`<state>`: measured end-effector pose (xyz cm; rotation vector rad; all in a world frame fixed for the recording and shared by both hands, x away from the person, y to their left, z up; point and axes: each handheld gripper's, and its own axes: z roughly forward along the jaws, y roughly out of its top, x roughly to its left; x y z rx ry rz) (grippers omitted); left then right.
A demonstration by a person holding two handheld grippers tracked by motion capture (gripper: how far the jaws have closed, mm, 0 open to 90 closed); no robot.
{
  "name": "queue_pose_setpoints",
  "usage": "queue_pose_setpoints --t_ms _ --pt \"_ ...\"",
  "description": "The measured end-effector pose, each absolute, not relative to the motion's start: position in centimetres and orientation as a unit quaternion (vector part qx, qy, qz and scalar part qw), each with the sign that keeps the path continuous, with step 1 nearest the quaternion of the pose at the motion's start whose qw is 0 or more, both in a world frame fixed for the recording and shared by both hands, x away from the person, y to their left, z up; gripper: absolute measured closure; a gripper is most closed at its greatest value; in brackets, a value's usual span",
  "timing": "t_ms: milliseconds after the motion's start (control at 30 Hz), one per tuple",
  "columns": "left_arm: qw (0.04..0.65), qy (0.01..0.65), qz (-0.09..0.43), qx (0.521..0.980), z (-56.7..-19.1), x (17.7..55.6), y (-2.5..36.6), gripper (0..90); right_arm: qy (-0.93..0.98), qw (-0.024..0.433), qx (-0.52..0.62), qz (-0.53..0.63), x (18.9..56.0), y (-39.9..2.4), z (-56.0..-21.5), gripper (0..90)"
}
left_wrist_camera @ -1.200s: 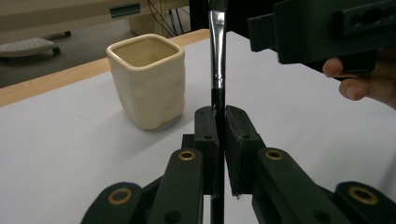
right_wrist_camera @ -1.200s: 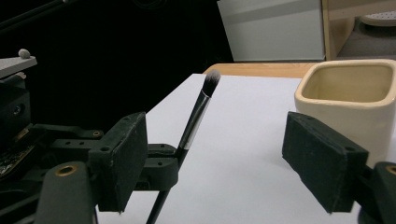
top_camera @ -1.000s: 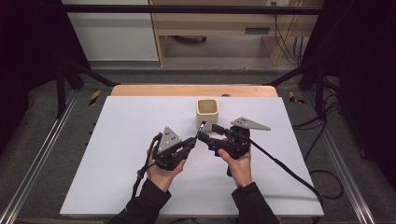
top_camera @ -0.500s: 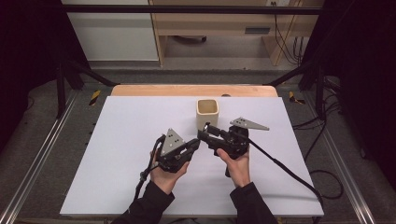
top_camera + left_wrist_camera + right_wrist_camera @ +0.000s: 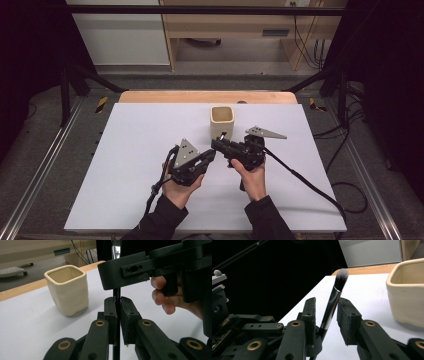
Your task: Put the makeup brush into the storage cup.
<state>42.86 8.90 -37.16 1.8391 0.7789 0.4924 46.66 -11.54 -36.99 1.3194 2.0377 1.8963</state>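
A makeup brush (image 5: 334,300) with a black handle, silver ferrule and white-tipped bristles stands tilted between my two grippers. My left gripper (image 5: 116,315) is shut on its thin black handle (image 5: 116,293). My right gripper (image 5: 327,315) has the brush's upper part between its jaws. They have just been closing, and a gap still shows beside the brush. In the high view both grippers meet mid-table, left gripper (image 5: 209,156) and right gripper (image 5: 218,145), just in front of a cream square cup (image 5: 222,121). The cup (image 5: 67,290) stands upright and empty.
The white table top (image 5: 125,150) lies bare to the left and in front of the hands. A wooden strip (image 5: 200,96) runs along its far edge. Black cables (image 5: 300,180) trail from the grippers toward the right front. Metal rails (image 5: 40,170) flank the table.
The right gripper's jaws have narrowed around the brush. Both hands have stayed where they were, the left one still gripping the handle.
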Motion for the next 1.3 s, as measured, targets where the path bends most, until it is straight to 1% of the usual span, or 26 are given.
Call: queue_pose_setpoints --t_ms 433,633,800,833,933,1033,1300 --pt "0.517 0.324 0.207 0.765 -37.2 42.8 8.9 83.9 0.657 0.012 0.425 0.623 46.7 -11.5 -37.0 82.4" --pt "0.519 0.322 0.207 0.764 -37.1 42.6 9.0 83.9 0.657 0.008 0.423 0.623 46.6 -11.6 -37.0 83.0" --pt "0.53 0.318 0.205 0.759 -37.1 42.7 9.1 83.2 0.657 0.015 0.416 0.629 46.5 -11.6 -36.9 83.1" --pt "0.537 0.316 0.201 0.756 -37.1 42.7 9.2 82.1 0.656 0.017 0.415 0.63 46.5 -11.7 -36.9 83.1" --pt "0.543 0.314 0.195 0.754 -36.9 42.8 9.4 74.0 0.655 0.031 0.414 0.631 46.5 -11.8 -36.7 83.1" --pt "0.542 0.305 0.202 0.757 -36.8 42.8 9.8 65.8 0.653 0.044 0.415 0.632 46.5 -11.9 -36.5 83.1" --pt "0.538 0.301 0.2 0.761 -36.5 43.1 11.4 50.7 0.652 0.071 0.413 0.632 46.4 -12.6 -35.8 83.0"
